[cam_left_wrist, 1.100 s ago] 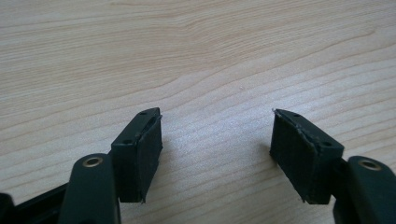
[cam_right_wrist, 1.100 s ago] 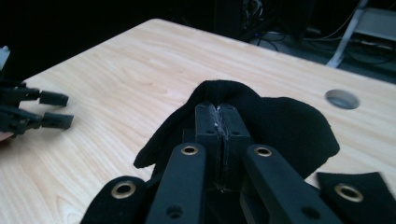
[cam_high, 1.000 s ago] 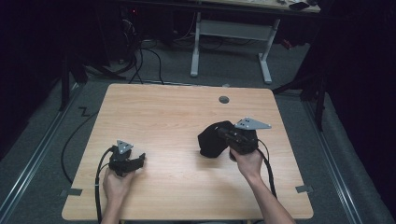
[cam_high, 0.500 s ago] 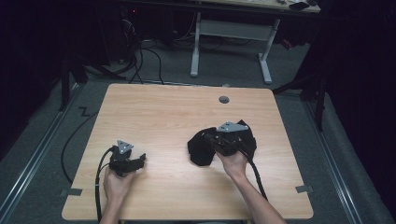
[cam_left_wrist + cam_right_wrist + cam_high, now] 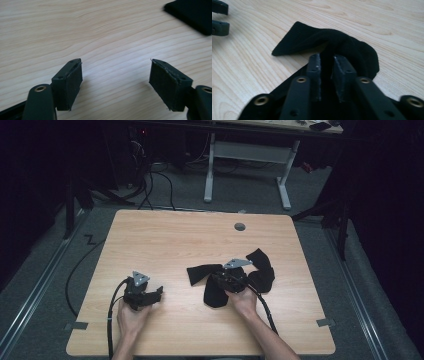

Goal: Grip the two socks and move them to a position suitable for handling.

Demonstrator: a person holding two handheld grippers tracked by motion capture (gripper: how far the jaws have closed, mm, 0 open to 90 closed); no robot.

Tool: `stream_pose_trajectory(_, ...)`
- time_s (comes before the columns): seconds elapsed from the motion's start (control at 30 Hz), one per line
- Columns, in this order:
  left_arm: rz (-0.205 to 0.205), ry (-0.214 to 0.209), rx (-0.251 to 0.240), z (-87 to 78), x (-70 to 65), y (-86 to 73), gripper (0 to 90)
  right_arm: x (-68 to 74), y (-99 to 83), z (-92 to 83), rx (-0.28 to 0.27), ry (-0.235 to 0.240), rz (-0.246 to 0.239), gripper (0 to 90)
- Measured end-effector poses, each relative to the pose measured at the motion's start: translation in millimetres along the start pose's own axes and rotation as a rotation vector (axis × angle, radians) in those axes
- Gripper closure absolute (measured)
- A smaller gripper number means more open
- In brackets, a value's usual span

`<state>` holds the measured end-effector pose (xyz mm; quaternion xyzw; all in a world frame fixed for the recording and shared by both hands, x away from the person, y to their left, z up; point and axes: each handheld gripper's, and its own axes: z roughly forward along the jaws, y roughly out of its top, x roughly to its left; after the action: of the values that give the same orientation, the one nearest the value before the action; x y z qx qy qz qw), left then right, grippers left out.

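My right hand-held gripper (image 5: pixel 226 281) is down on the light wooden surface (image 5: pixel 170 240), sitting on top of the black ribbed knit cloth (image 5: pixel 212 287), which lies spread in several flaps around it a little right of the middle of the surface. In the right gripper view a fold of that cloth (image 5: pixel 342 47) runs up between the two pads (image 5: pixel 315 72); the jaws have just been opening, a narrow gap now stands between them, and I cannot tell whether the pads still press on the fabric. One pointed flap of the cloth reaches out flat to the left in that view, lying on the wood. My left hand-held gripper (image 5: pixel 155 292) rests near the front left of the surface, well apart from the cloth, with its jaws spread wide and nothing but bare wood grain between its pads (image 5: pixel 72 82); they too have just been opening a little further. A corner of the black cloth (image 5: pixel 192 15) shows at the top right of the left gripper view.
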<state>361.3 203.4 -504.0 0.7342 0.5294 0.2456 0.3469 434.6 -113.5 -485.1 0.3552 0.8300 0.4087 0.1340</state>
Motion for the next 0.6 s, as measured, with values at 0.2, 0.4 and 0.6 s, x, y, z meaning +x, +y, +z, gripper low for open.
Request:
stream_pose_trajectory(0.2,0.041,-0.055,-0.017,-1.0,-30.0,15.1,23.4,9.4,-8.1,-21.2,-0.037,0.008,-0.029,68.1)
stream_pose_trajectory(0.4,0.064,-0.12,0.023,12.1,-58.4,20.5,17.4,10.0,-27.2,-20.4,0.004,0.014,-0.039,67.0)
stream_pose_trajectory(0.6,0.093,-0.12,0.05,22.4,-80.4,24.1,15.6,20.0,-36.0,-13.0,0.041,0.038,-0.068,66.9)
